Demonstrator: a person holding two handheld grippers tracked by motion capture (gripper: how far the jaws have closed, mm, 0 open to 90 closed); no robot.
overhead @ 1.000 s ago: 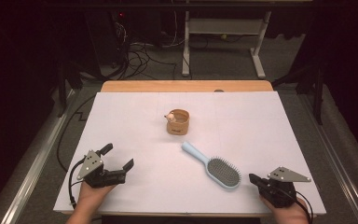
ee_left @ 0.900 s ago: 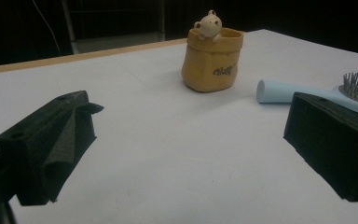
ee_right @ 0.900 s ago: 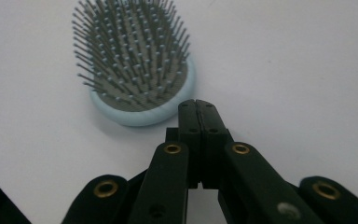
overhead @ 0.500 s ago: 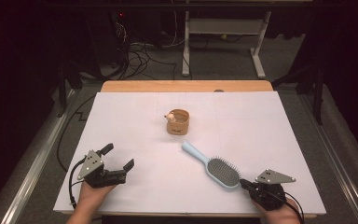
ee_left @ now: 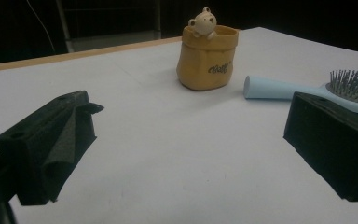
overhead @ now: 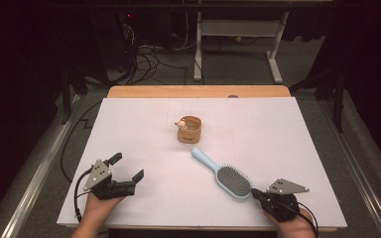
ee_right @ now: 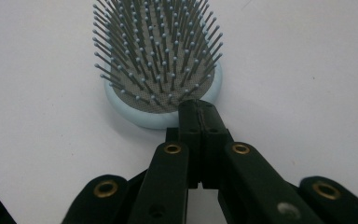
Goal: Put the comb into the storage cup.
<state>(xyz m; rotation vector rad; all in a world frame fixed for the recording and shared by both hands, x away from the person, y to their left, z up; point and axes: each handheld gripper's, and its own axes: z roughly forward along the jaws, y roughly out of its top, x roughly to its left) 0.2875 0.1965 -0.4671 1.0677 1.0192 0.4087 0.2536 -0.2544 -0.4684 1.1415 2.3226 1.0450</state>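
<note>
A light blue hairbrush (overhead: 222, 174) lies bristles up on the white table, its handle pointing toward a small tan pot (overhead: 189, 130) with a bear figure on its rim. My right gripper (overhead: 254, 194) is at the front right, shut with its jaws pressed together. Its tips meet the near rim of the hairbrush (ee_right: 161, 65) head, as the right gripper (ee_right: 200, 110) view shows, and nothing is between them. My left gripper (overhead: 127, 166) rests at the front left, open and empty. In its own view the left gripper (ee_left: 186, 154) looks toward the pot (ee_left: 207, 58) and the hairbrush (ee_left: 279, 87).
The white table sheet (overhead: 287, 129) ends at a wooden strip (overhead: 198, 91) along the far edge. Beyond it are cables and a white desk frame (overhead: 238, 34) on a dark floor. A metal rail (overhead: 34, 173) runs along the table's left side.
My right gripper has shifted left, up to the brush head. The left gripper, the brush and the pot have not moved.
</note>
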